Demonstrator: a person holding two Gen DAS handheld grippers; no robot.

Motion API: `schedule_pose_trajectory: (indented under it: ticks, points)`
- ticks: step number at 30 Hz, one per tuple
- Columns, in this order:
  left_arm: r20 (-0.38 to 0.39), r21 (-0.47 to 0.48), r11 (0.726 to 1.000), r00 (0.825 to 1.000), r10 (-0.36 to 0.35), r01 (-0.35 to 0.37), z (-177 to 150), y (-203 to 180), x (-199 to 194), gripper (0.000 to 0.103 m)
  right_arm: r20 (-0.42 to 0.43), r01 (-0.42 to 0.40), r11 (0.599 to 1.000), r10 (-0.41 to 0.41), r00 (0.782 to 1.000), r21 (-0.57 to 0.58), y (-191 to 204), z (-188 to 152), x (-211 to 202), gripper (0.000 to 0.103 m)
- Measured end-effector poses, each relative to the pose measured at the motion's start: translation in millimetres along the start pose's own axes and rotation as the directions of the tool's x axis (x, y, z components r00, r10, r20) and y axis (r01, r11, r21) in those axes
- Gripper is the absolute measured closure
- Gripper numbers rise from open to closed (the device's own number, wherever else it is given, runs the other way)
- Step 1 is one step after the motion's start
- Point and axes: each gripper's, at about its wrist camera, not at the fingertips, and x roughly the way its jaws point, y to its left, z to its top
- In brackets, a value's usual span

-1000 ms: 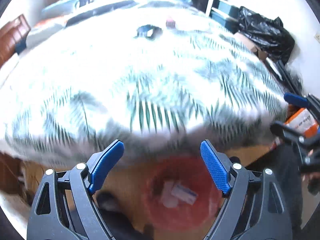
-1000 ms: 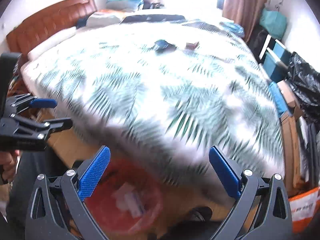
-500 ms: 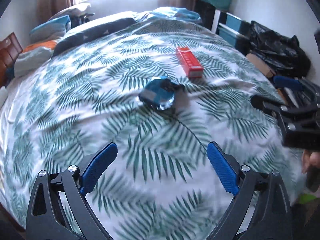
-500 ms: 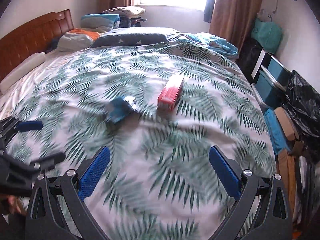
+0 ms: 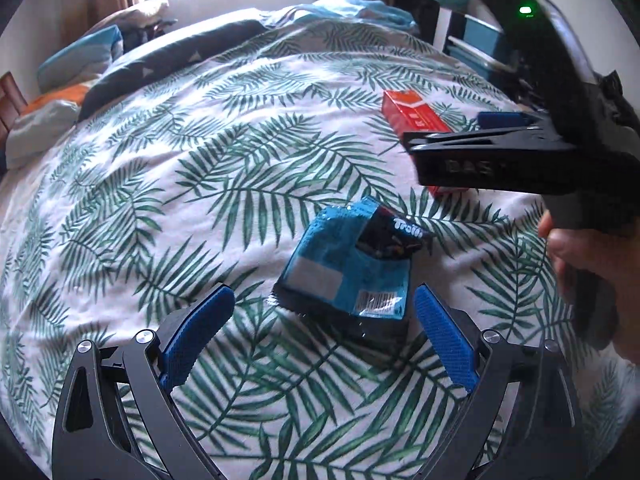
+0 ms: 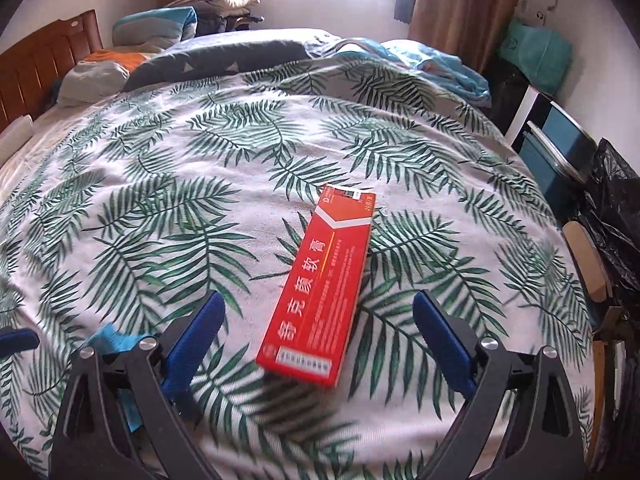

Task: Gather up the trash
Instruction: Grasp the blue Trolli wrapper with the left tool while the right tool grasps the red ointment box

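In the left wrist view, the wooden headboard [image 5: 10,98] shows at the far left edge, with folded pillows [image 5: 76,58] in the upper left and a dark pillow [image 5: 168,60] beside them. The palm-leaf bedspread [image 5: 180,184] fills most of the frame. At the bottom, the left gripper [image 5: 324,312] hangs with its blue pads well apart and nothing pressed between them; its jaws have just been opening. Just above the gap, slightly right of centre, a crumpled blue Trolli snack wrapper [image 5: 348,268] lies flat on the bedspread, its near edge reaching in between the pad tips, touching neither. To the upper right lies the red toothpaste box [image 5: 416,116], partly hidden by the right gripper [image 5: 452,140], which a hand [image 5: 588,264] holds at the right edge

In the right wrist view, the bedspread [image 6: 160,184] again spreads across the frame. At the lower left, a scrap of the blue wrapper [image 6: 116,340] peeks out behind the gripper frame. The right gripper [image 6: 318,312] has its jaws apart, though they have just been closing a little; the toothpaste box [image 6: 324,292] lies lengthwise in the gap at centre, clear of both pads. Black rubbish bags [image 6: 616,216] sit at the right edge
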Motion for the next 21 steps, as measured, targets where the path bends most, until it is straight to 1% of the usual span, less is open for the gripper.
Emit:
schedule_pose_trajectory:
  ticks: [1,2,3,4,6,10,12,14,16,17,19,21]
  points:
    - [0.004,0.002,1.000,1.000,-0.003,0.003,1,-1,3,0.009,-0.008,-0.001,1.000,0.001,1.000,-0.004,0,1,5,0.022]
    - [0.006,0.006,1.000,1.000,-0.002,0.002,2,-2,6,0.007,-0.016,-0.002,1.000,0.002,1.000,-0.009,1,2,10,0.037]
    - [0.004,0.011,1.000,1.000,0.000,0.000,4,-4,9,0.006,-0.032,-0.002,1.000,0.002,0.999,-0.020,1,2,16,0.054]
    - [0.003,0.013,1.000,1.000,0.003,-0.003,5,-5,13,0.006,-0.039,0.003,1.000,-0.004,0.999,-0.026,1,2,19,0.055]
    - [0.003,0.010,1.000,1.000,0.002,-0.002,8,-5,19,0.006,-0.024,-0.001,1.000,0.000,1.000,-0.028,-2,-1,19,0.056]
    - [0.008,0.010,1.000,1.000,0.015,-0.015,13,-10,30,0.006,-0.006,-0.038,0.999,0.038,0.999,-0.024,-16,-11,9,0.057]
    - [-0.002,0.007,1.000,1.000,0.025,-0.025,15,-12,37,0.006,0.000,-0.051,0.998,0.051,0.999,-0.030,-21,-17,2,0.057]
    - [-0.006,-0.011,1.000,1.000,0.003,-0.003,18,-10,42,0.007,0.009,-0.063,0.997,0.063,0.998,-0.035,-26,-24,-6,0.058]
    - [-0.012,-0.025,1.000,1.000,-0.015,0.015,19,-9,46,0.014,0.014,-0.060,0.997,0.061,0.998,-0.050,-27,-29,-10,0.058]
    - [-0.020,-0.029,0.999,1.000,-0.018,0.018,20,-9,48,0.020,0.015,-0.060,0.997,0.061,0.998,-0.056,-27,-31,-12,0.058]
    - [-0.021,-0.035,0.999,1.000,-0.022,0.021,21,-9,50,0.021,0.015,-0.072,0.995,0.073,0.997,-0.064,-28,-35,-15,0.058]
    - [-0.012,-0.034,0.999,0.999,-0.035,0.034,21,-11,49,0.024,0.017,-0.077,0.995,0.079,0.997,-0.063,-28,-37,-17,0.058]
